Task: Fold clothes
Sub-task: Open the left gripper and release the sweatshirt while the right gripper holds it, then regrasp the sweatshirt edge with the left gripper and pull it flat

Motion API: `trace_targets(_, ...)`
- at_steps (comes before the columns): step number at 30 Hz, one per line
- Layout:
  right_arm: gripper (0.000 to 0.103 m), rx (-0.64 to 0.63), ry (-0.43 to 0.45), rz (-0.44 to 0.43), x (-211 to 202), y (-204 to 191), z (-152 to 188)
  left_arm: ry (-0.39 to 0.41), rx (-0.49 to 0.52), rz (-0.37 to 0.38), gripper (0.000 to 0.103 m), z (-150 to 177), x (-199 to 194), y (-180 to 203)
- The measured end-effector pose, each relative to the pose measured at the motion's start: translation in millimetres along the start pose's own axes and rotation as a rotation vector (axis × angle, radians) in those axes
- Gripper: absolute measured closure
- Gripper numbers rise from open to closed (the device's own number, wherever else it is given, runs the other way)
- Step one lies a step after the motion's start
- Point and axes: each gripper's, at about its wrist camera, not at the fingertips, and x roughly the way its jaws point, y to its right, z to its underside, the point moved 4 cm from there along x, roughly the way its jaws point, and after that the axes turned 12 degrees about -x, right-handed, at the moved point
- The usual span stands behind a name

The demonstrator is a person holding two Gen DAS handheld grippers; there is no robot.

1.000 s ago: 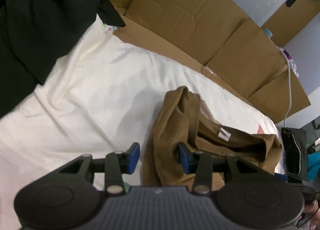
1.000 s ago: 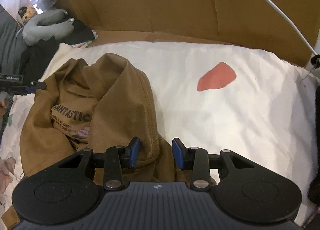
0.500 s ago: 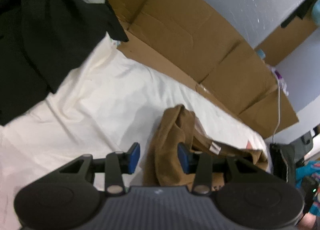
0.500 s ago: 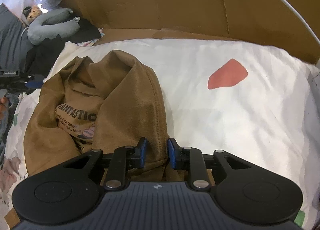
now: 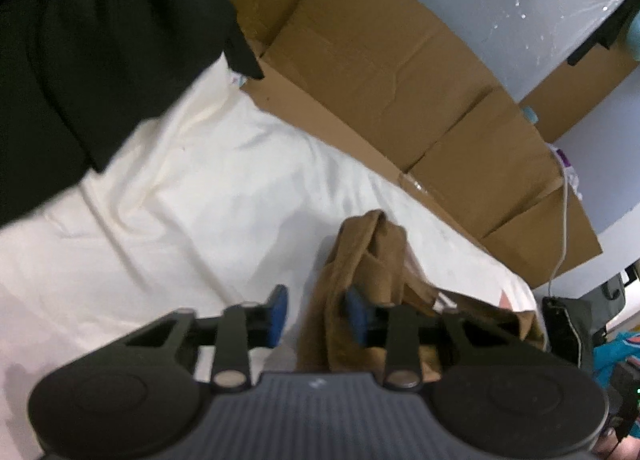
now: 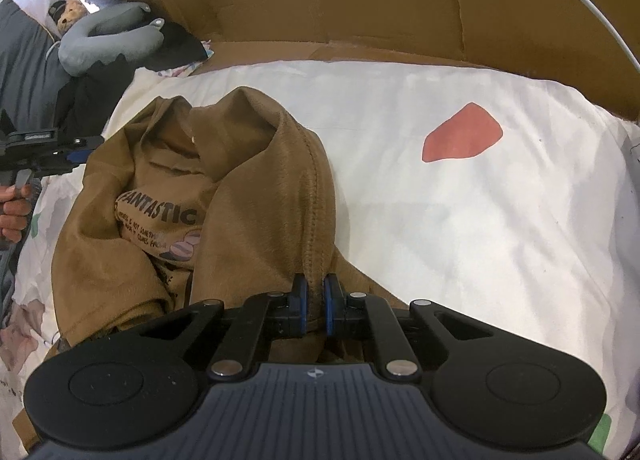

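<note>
Black claw point(image 6: 315, 302), blue pads point(image 6: 303, 306), seemingly ribbed housing

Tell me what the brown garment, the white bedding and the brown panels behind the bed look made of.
Brown garment: soft knit, likely cotton; matte, faintly fuzzy, stitched hem, printed lettering.
White bedding: thin woven sheet, smooth, finely creased.
Brown panels: cardboard; flat, matte, creased fold lines.

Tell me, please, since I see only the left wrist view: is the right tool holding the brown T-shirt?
Observer: Yes, the right tool is shut on a stitched hem of the brown T-shirt.
Operator: Is any print showing on it?
Observer: Yes, the word FANTASTIC shows in a fold to the left of that tool.
Operator: What lies beyond the shirt on that side?
Observer: A grey neck pillow rests on dark cloth past the sheet's far left corner.
</note>
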Motion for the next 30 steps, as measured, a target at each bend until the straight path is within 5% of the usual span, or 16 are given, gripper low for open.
trace_targets(20,0.096,-0.013,-0.019,0.008,5.4,-1.7,-1.8,-0.02,0.309,-0.112,0.072,41.3,24.6,31.3)
trace_targets(28,0.097,-0.017,0.0,0.051,-8.1,-3.1,-11.2,-0.069,0.299,-0.14,0.082,43.6,14.5,39.4)
trace_targets(30,0.097,-0.012,0.011,0.069,-14.2,-1.5,-15.7,-0.083,0.298,-0.145,0.094,44.7,10.0,42.4)
